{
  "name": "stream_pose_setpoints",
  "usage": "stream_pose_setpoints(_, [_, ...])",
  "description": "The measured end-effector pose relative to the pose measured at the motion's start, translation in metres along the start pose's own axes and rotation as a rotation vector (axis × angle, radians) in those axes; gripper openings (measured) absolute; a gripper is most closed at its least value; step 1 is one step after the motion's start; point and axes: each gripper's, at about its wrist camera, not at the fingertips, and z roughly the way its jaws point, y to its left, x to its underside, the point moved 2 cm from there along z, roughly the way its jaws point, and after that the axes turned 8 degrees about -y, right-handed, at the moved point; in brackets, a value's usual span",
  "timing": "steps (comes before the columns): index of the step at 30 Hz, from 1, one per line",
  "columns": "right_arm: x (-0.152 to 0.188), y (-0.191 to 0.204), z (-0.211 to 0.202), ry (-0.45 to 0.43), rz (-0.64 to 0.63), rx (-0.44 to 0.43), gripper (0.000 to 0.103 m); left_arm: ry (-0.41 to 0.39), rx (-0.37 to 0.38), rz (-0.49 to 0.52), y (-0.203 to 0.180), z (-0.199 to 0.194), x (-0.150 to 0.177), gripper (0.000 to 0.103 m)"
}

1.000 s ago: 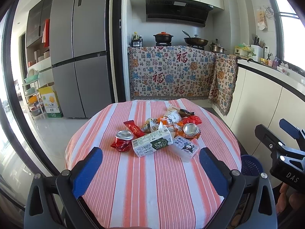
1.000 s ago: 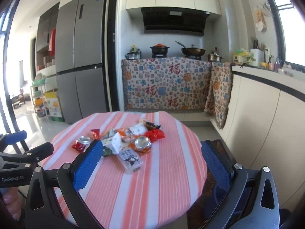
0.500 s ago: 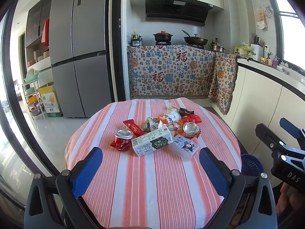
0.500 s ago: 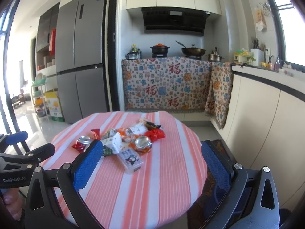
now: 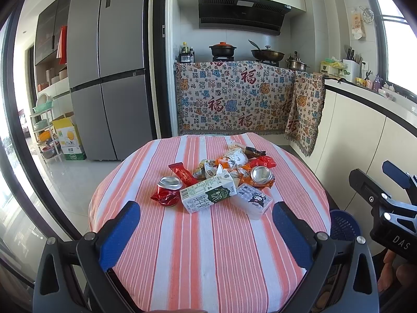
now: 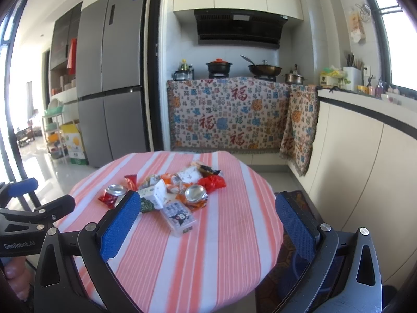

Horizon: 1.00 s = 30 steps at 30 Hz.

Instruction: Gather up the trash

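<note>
Carton (image 5: 208, 194) on its side mid-pile, long axis left-right w/ spout end right; both jaws spread, empty.

- The round table in a red-and-white striped cloth (image 5: 208, 260) is cut off by the bottom edge.
- The blue perforated plastic basket (image 5: 344, 225) is partly hidden behind the table.

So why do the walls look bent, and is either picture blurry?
Left wrist view: fisheye lens bows the grey fridge and window frame; striped tablecloth is sharp. Right wrist view: same bending, the tablecloth's near stripes look smeared, and daylight washes out both edges.
</note>
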Motion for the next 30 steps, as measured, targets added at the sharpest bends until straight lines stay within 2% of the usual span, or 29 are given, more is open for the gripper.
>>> stream_pose_setpoints(30, [0.010, 0.002, 0.002, 0.012, -0.005, -0.001, 0.103, 0.008, -0.001, 0.003, 0.000, -0.002, 0.007, 0.103])
